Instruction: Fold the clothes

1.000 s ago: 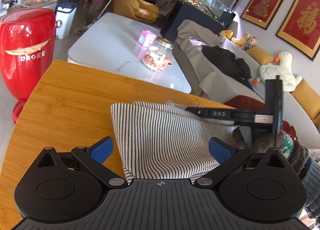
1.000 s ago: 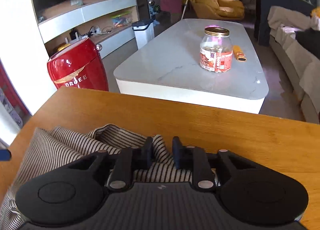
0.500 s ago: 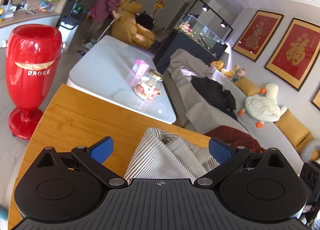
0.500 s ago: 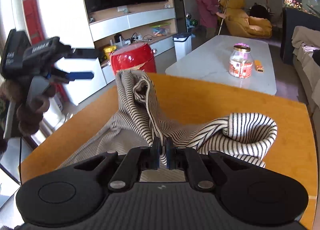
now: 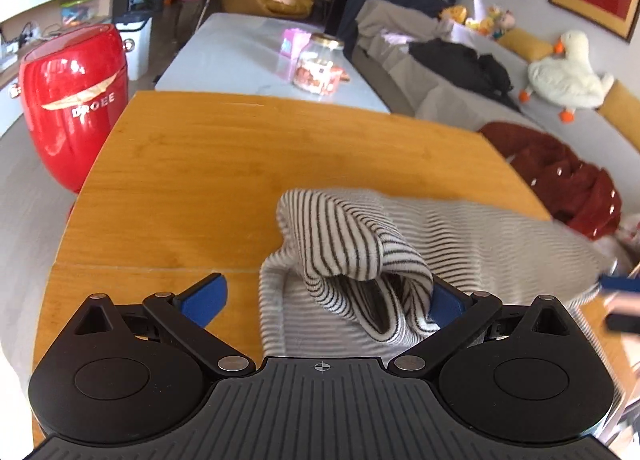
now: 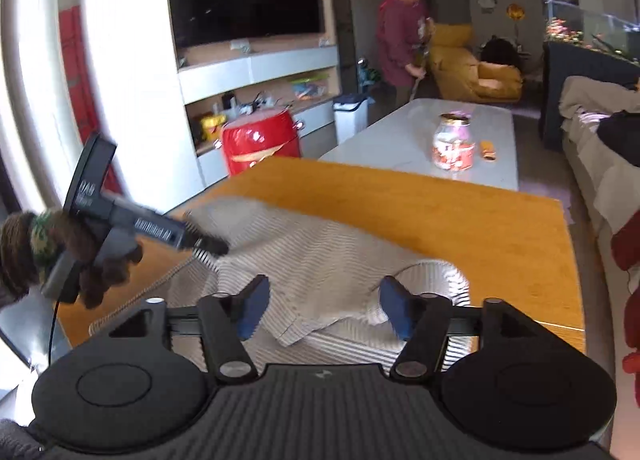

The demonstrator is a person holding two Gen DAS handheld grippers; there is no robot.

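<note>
On the wooden table (image 5: 240,163): striped garment (image 6: 320,260), part-folded, one rolled fold humped; left gripper (image 5: 320,300) and right gripper (image 6: 320,310) both spread wide, gripping nothing, apparently released to let layers settle.

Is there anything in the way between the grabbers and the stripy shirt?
No, nothing visible. The left gripper is open, with the stripy shirt bunched right between its fingers. The right gripper is open too, just over the shirt on the wooden table.
</note>
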